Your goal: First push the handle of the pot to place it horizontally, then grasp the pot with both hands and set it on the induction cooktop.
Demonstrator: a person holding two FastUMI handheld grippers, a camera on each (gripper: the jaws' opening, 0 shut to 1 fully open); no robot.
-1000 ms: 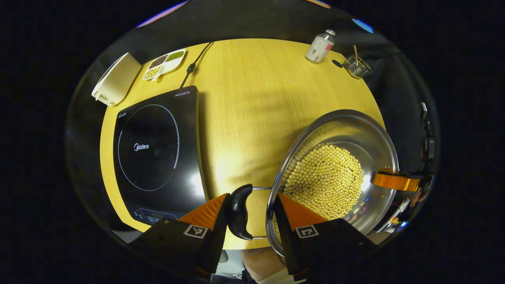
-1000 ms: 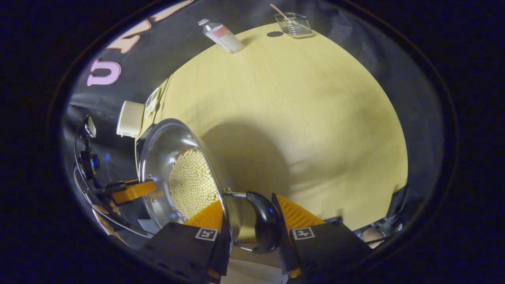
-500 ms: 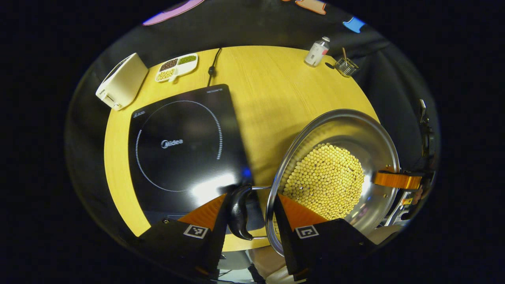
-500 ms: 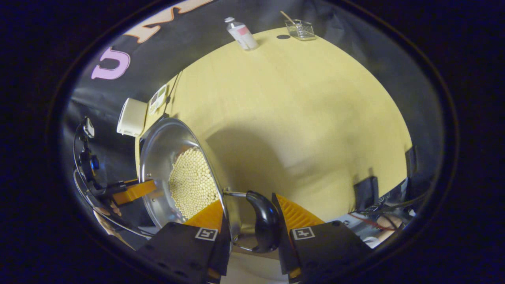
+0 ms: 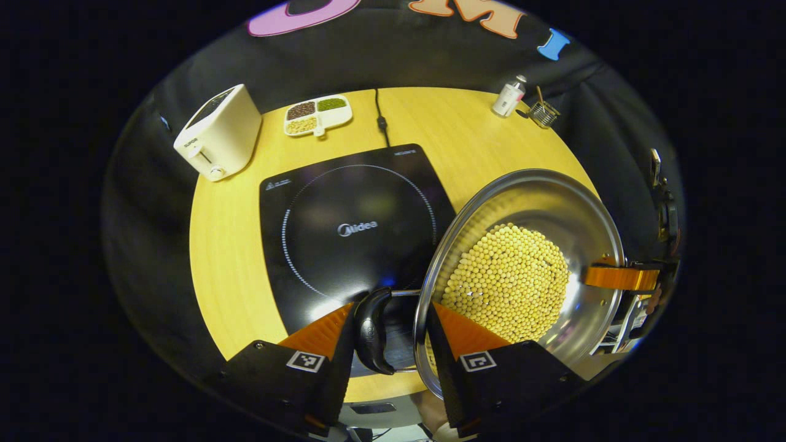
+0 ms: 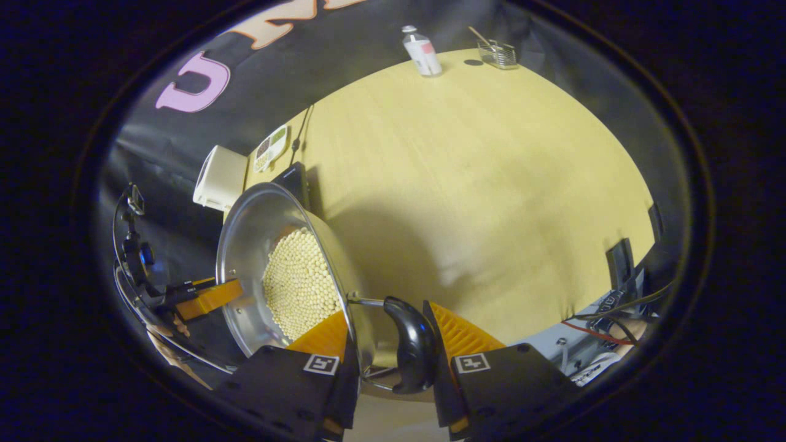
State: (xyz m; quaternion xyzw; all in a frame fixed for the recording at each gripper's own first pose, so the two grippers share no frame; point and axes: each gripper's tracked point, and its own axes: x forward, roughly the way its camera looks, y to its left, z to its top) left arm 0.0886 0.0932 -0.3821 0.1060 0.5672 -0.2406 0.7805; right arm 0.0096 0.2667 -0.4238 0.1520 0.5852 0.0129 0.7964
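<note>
Gripping the pot (image 5: 522, 270) by its two side handles, the person held it in the air between both grippers: the left gripper (image 5: 388, 331) was closed on the black handle (image 5: 371, 331) at the pot's left side, with the rim just inside its inner finger, and the right gripper (image 6: 385, 337) was closed the same way on the opposite handle (image 6: 410, 353). The pot, a wide steel pan with a layer of pale beans (image 5: 506, 282) on its bottom, hung to the right of the induction cooktop (image 5: 350, 227), its left rim overlapping the cooktop's right edge. I judged that the coming move turned on this offset: the cooktop's ring lay ahead and to the left of the pot, nearer the left gripper, so the pot had to travel leftward and then down, kept level so the beans would not spill. The left gripper view showed the whole cooktop, a white toaster (image 5: 218, 132) and a divided dish (image 5: 317, 114) behind it on the tabletop (image 5: 227, 245). The right gripper view showed bare tabletop right of the pot, a bottle (image 6: 421, 52) and a wire basket (image 6: 498, 54) at the far edge.
</note>
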